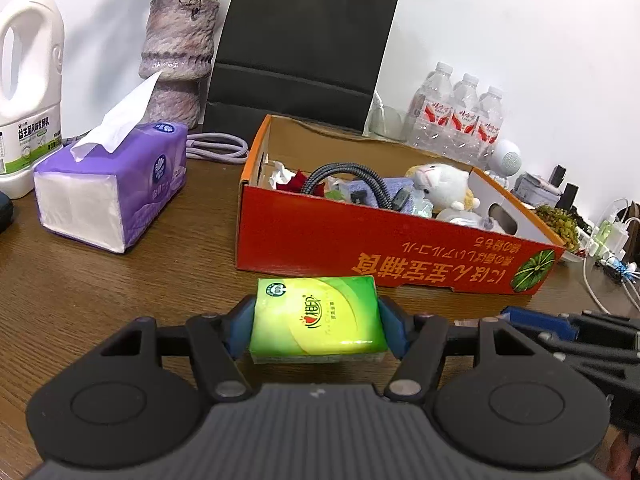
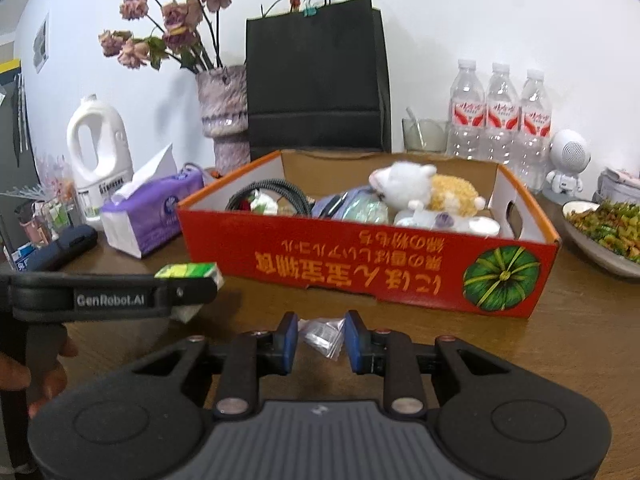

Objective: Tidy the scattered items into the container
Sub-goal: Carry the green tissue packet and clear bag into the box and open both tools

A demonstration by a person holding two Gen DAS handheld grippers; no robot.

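Left wrist view: the left claw [image 1: 316, 326] clamps a green tissue pack [image 1: 317, 316] above the desk [image 1: 120, 288], just before the red box [image 1: 360, 252].

Right wrist view: the right claw [image 2: 321, 340] stands narrow with a clear plastic bag [image 2: 323, 336] between its pads, apparently pinched, near the box's front wall.

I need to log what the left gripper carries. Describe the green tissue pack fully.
The green tissue pack is a small soft packet in glossy green-and-yellow wrap with a red logo. It lies flat between the blue pads of the left gripper, pinched at both short ends and held above the wooden table, just short of the red cardboard box.
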